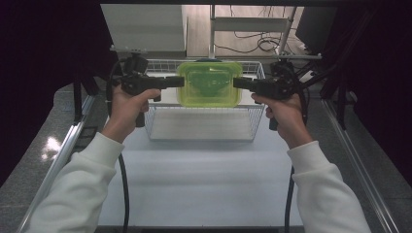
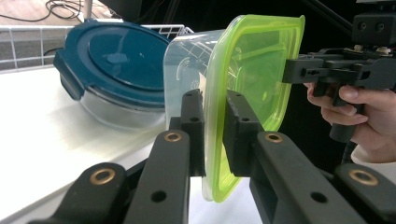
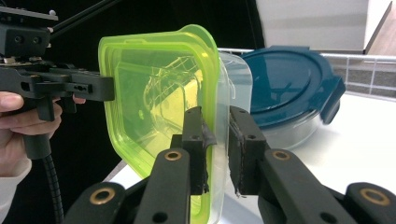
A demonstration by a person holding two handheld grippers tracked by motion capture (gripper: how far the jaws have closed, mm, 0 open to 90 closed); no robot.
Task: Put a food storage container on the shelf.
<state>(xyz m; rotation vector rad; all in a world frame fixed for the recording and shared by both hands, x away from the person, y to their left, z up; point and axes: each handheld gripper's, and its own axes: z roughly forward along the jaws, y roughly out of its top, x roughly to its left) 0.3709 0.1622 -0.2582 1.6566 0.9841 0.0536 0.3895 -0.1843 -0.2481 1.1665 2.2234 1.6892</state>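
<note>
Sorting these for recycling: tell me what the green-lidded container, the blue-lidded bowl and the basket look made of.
Green lid: translucent glossy plastic; light passes through.
Its tub: clear plastic, probably; thin see-through wall.
Blue lid: opaque smooth plastic with clip flaps.
Bowl under it: clear, glass or plastic.
Basket: white wire mesh, likely coated metal.

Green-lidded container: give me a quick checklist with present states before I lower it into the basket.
1. Left gripper on the container's lid rim: ok, jaws shut on the edge.
2. Right gripper on the opposite rim: ok, jaws straddle the edge, though contact on one pad is hard to judge.
3. Lid seated on the container: cannot tell, no gap visible along the edge.
4. Container over the wire basket: ok, held above its rear part.
5. Landing spot: not ok yet, a blue-lidded bowl sits right beneath it.
6. Container level: ok in the high view.
</note>
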